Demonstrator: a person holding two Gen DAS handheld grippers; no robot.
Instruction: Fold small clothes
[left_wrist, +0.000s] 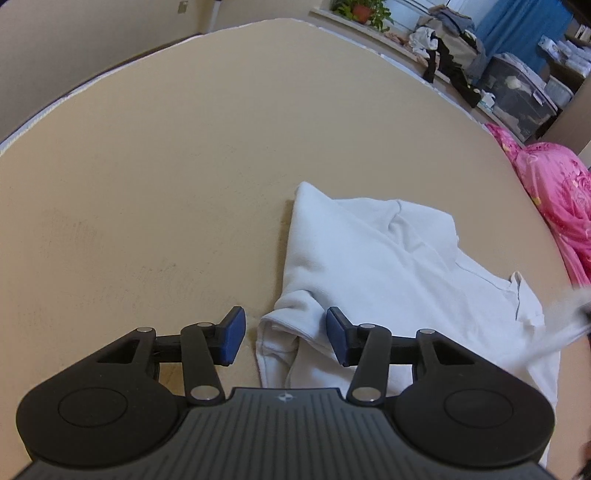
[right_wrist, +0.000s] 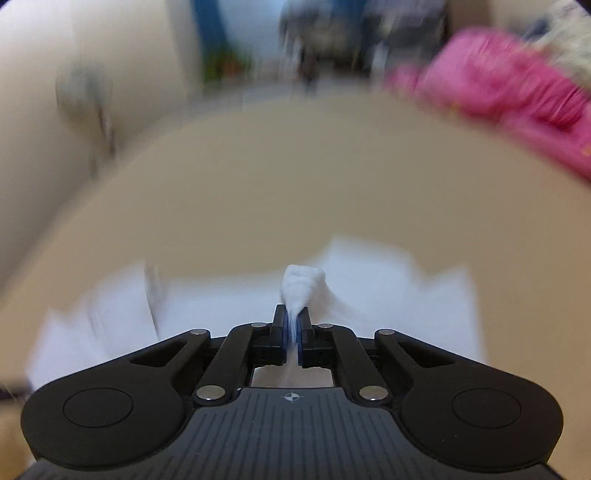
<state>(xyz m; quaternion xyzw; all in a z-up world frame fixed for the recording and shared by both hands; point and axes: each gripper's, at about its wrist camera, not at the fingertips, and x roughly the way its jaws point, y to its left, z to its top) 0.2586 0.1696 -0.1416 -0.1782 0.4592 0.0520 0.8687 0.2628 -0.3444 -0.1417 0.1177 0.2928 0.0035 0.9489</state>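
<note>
White garment (left_wrist: 373, 266) spread on bed (left_wrist: 166, 166), near edge, long axis running away toward right side. Left hand-held gripper (left_wrist: 285, 334) released, straddling cuffed near-left corner. Right hand-held gripper (right_wrist: 293, 328) clenched on bunched fabric; left nearer the unfolded corner.

A: What are you working on?
B: You have a wide tan bed surface (left_wrist: 207, 155), smooth, with faint scuff marks on its left part.
A: What lies on it?
B: A white garment (left_wrist: 373, 266) lies partly folded on the near right part. A pink quilt (left_wrist: 554, 199) is bunched along the right edge, close beside the garment; whether they touch is unclear.
</note>
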